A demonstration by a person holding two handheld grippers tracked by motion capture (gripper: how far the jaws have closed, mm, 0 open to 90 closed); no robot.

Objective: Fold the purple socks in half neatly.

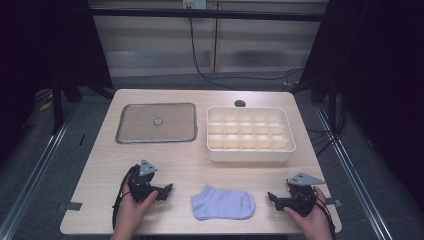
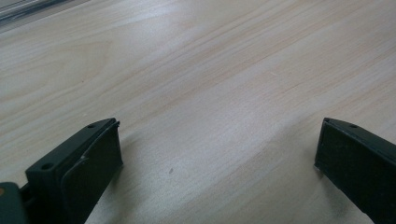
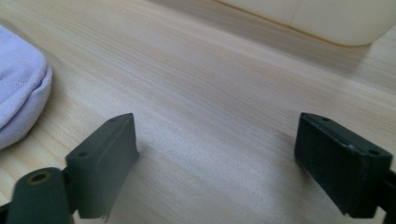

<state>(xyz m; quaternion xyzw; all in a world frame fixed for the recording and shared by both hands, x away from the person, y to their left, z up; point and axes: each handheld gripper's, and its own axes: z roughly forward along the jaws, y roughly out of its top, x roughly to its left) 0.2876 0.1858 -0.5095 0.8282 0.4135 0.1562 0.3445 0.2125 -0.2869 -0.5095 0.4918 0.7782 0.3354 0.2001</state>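
A: What's nearest the person?

B: Both hands at the table's [image 1: 100, 170] near edge. The left gripper [image 1: 167, 189] sits at about seven o'clock on the tabletop, the right gripper [image 1: 271, 197] at about five. Each points inward toward the middle.

A: And the jaws?

B: Spread wide on both, nothing between them. In the left gripper view the two black jaws frame bare wood; in the right gripper view they do the same, low over the table.

A: Where's the sock?

B: The pale lilac sock [image 1: 223, 203] lies flat at six o'clock, between the two grippers and apart from each. In the right gripper view its rounded end [image 3: 21, 93] shows at nine o'clock, just beside the jaws but clear of them.

A: Farther out?

B: A cream divided box [image 1: 250, 152] at about one o'clock, its compartments open upward. A flat grey tray [image 1: 156, 139] at eleven o'clock, with a small round thing [image 1: 158, 121] at its centre.
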